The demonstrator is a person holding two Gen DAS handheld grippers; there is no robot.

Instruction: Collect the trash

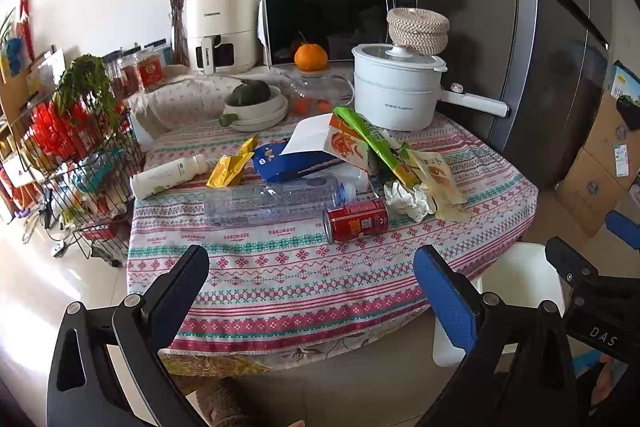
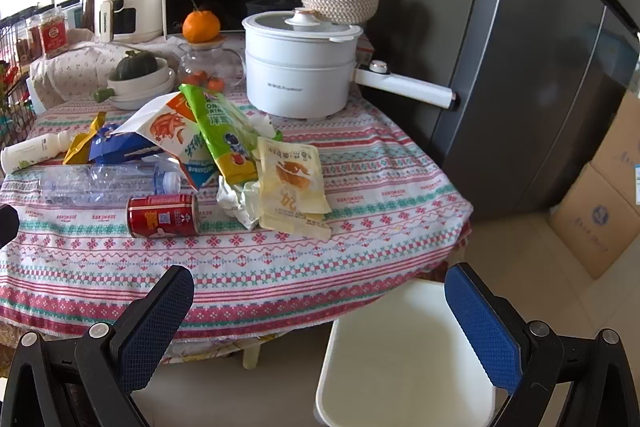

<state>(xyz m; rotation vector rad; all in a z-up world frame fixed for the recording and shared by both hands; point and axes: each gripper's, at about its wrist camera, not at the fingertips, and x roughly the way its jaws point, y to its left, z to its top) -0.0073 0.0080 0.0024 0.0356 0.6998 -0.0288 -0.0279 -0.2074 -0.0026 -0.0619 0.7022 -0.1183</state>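
Trash lies on the patterned tablecloth: a red can (image 1: 355,219) (image 2: 163,215) on its side, a clear plastic bottle (image 1: 276,199) (image 2: 108,183), a white bottle (image 1: 168,175) (image 2: 34,151), a yellow wrapper (image 1: 232,165), a blue pack (image 1: 294,163), a green snack bag (image 1: 376,147) (image 2: 222,135), a crumpled tissue (image 1: 410,201) (image 2: 238,201) and a pale bread wrapper (image 2: 290,187). A white bin (image 2: 404,359) (image 1: 520,275) stands on the floor at the table's front right. My left gripper (image 1: 312,291) and right gripper (image 2: 320,315) are both open and empty, short of the table's front edge.
At the back of the table stand a white electric pot (image 1: 394,91), a bowl with a squash (image 1: 256,103), a microwave (image 1: 340,21) and an air fryer (image 1: 220,31). A wire rack (image 1: 80,163) is left, a grey fridge (image 1: 540,47) and cardboard boxes (image 2: 600,211) right.
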